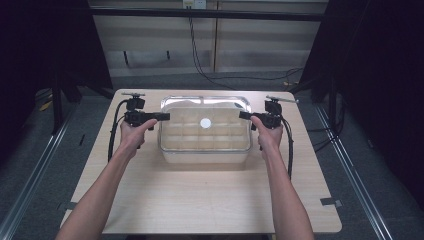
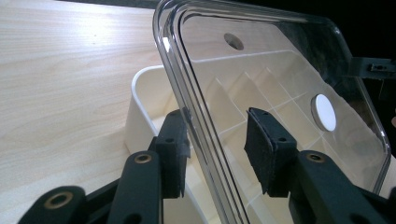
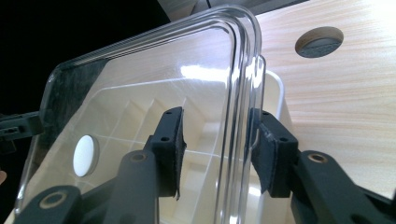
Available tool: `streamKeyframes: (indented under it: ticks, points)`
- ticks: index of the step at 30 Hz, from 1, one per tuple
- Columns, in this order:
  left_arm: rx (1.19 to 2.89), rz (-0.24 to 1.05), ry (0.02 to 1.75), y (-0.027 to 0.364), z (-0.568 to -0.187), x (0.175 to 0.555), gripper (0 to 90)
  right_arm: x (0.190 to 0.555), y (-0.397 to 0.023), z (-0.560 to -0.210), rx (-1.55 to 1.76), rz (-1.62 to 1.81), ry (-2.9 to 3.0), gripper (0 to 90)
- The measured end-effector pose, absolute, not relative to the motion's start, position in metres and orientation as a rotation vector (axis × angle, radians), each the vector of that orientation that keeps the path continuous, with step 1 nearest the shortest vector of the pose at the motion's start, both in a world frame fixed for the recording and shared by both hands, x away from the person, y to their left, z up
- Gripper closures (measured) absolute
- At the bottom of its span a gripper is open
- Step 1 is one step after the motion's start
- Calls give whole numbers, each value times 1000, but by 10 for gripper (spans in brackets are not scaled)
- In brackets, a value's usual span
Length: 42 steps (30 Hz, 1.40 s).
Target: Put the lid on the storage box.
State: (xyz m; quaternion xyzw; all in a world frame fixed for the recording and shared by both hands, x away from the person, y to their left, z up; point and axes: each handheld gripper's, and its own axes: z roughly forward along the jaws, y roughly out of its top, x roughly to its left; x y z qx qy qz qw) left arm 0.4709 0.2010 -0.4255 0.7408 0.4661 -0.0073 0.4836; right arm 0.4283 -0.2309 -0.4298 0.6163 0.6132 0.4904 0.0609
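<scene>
Two tools flank a clear plastic lid (image 1: 205, 122) that sits over a cream divided box (image 1: 205, 145) near the far middle of the desk (image 1: 200, 200). The left tool (image 1: 162, 116) reaches in at the lid's left edge, the right tool (image 1: 244, 115) at its right edge, each carried by a hand coming up from the near side of the desk.

In the left gripper view the lid's rim (image 2: 196, 126) runs between the left tool's two pads; one pad (image 2: 175, 149) lies right against the rim, the other pad (image 2: 261, 149) stands clear of it over the lid's clear panel, so this tool is released. In the right gripper view the lid's rim (image 3: 238, 116) passes between the right tool's pads; the outer pad (image 3: 268, 154) lies close against it, the inner pad (image 3: 170, 149) stands off, so the right tool is released too.

A white round disc (image 1: 205, 122) sits at the lid's centre. Through the lid the box's compartments show, and the box rests directly beneath the lid.
</scene>
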Motion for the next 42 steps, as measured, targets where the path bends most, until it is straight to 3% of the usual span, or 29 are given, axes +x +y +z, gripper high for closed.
streamKeyframes:
  ticks: [42]
  points:
    - [1871, -33, 1193, 198, -448, 477, 536, 432, -225, -451, 1868, 1305, 1874, 512]
